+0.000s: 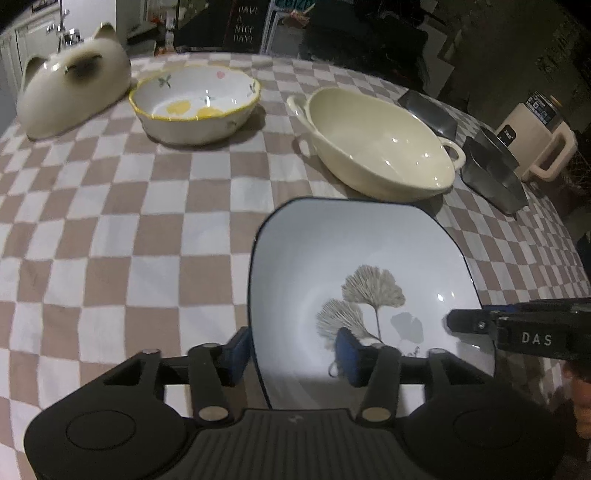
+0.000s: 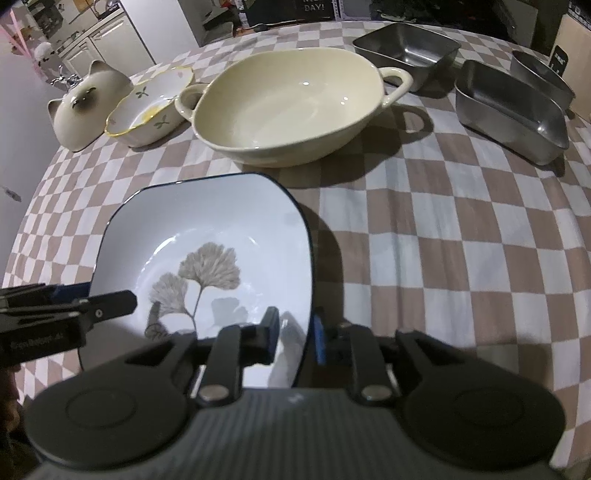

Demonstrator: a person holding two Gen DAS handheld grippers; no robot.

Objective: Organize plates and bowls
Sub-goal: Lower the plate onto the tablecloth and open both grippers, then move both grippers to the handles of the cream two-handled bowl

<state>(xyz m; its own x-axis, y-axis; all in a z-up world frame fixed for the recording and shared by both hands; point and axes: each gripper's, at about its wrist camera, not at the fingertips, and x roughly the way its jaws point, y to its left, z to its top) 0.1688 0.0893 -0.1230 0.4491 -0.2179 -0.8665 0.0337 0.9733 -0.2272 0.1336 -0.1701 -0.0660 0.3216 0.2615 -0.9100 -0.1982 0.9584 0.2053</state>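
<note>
A white square bowl with a thin dark rim and a grey ginkgo-leaf print (image 1: 354, 266) sits on the brown-and-white checked tablecloth (image 1: 110, 229), close in front of both cameras. The left gripper (image 1: 293, 350) straddles the bowl's left rim: one blue pad (image 1: 236, 352) is outside the wall, the other inside, with clear space on either side, so the jaws stand partly open and grip nothing. The right gripper (image 2: 295, 336) straddles the right rim in the same way, its jaws only narrowly apart; its pads lie close to the wall, with a sliver of gap visible. In the left wrist view the right gripper's body carries a white label reading "DAS".

Beyond the square bowl stands a cream oval ceramic dish with two loop handles (image 2: 288, 107). To its left are a white scalloped bowl with a yellow rim and lemon and leaf pattern (image 1: 195, 103) and a cream cat-shaped ceramic piece with brown ears (image 1: 70, 92). To its right stand square stainless steel trays (image 2: 406, 51). A dark sign in the background reads "HAVE A NICE DAY!" (image 1: 245, 24).
</note>
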